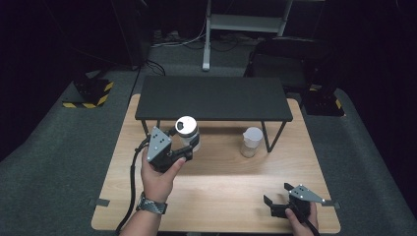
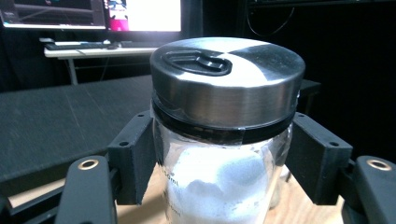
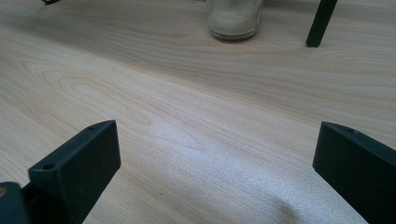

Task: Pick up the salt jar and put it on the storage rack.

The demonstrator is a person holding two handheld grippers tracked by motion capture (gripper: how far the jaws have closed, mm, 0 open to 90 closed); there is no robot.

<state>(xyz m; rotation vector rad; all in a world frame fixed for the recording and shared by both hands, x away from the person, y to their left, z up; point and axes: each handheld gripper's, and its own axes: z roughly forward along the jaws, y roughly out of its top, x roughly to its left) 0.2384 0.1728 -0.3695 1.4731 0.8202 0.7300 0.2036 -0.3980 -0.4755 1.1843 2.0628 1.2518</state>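
High view shows the left gripper (image 1: 189,142) holding a jar (image 1: 187,131) near the front edge of the black shelf (image 1: 213,98), above the wooden table (image 1: 216,177). A second jar (image 1: 251,141) stands on the table under the shelf, by a shelf leg. The right gripper (image 1: 278,196) sits low at the table's near right corner, jaws apart, holding nothing.

Left gripper view shows the jar (image 2: 224,154) up close. Its two black jaws squeeze the glass just under the shiny metal lid (image 2: 227,79). White powder sits inside.

Right gripper view shows its two jaws wide apart over bare wood (image 3: 196,121). The second jar (image 3: 234,18) stands far ahead, beside a black shelf leg (image 3: 320,22).
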